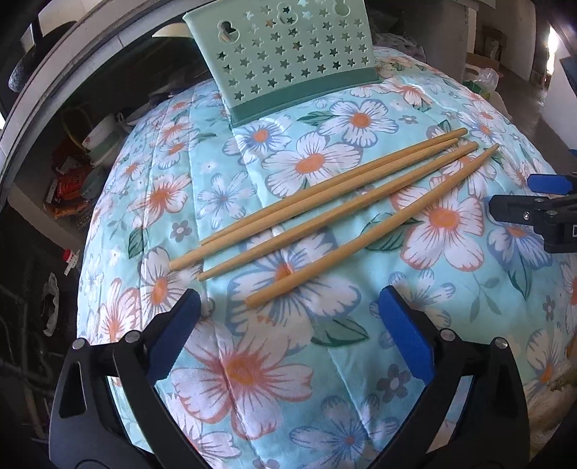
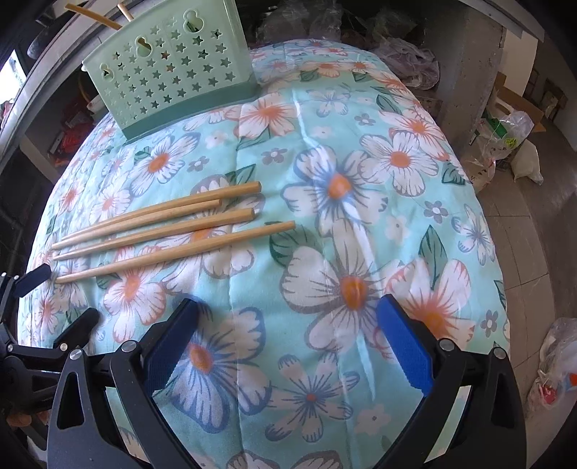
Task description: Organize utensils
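Four wooden chopsticks (image 1: 324, 213) are lying loose on the table (image 1: 360, 378), which is covered in a light blue cloth with big white and orange flowers. They sit roughly side by side, fanned a little, two of them nearly touching along their length and the fourth set a bit apart toward the cameras. All plain pale wood, round, thicker at one end and tapering to a narrow tip at the other.

Behind them stands a mint green utensil holder (image 1: 288, 61) with a darker green base and star-shaped cutouts all over its front wall, plus a few rounded openings near the rim. From the right wrist view you can see a couple of chopstick ends (image 2: 97, 16) poking out of the top at a slant, so it's already got some in it. Can't tell how many are inside.

Left gripper (image 1: 288, 324) hangs just short of the nearest chopstick's thick end, blue-padded fingers (image 1: 405, 335) spread wide with nothing between them. Right gripper (image 2: 286, 332) is off to the side over bare cloth, near the thick ends of the chopsticks, fingers also wide apart and holding nothing.
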Available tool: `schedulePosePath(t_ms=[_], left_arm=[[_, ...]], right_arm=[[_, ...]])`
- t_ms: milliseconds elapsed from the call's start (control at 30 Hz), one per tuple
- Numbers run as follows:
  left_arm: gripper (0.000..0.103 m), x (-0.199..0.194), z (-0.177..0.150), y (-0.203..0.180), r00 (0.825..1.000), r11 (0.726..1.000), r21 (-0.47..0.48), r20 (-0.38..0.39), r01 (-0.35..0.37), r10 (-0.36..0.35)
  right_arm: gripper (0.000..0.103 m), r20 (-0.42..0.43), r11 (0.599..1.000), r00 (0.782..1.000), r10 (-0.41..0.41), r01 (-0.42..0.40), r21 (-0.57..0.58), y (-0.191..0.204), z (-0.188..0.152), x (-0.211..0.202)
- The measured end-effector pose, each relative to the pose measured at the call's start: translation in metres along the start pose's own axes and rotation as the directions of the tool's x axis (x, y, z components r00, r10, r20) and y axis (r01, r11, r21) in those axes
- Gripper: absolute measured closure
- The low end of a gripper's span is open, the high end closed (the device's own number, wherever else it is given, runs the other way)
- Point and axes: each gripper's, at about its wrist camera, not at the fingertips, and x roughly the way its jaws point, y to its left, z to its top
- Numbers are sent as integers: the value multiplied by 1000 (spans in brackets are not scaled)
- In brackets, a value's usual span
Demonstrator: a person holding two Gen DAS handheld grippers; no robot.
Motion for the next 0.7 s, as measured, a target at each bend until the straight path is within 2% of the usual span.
schedulePosePath(t_ms=[267,700], left_arm=[[7,7,3,11,995,995,-53,-55,80,-83],[7,9,5,9,996,997,-43,-55,62,-64]], right_arm=[[6,10,1000,1000,11,-11,1,-1,-2,-1],[6,10,1000,1000,-2,2,3,0,-2,-1]])
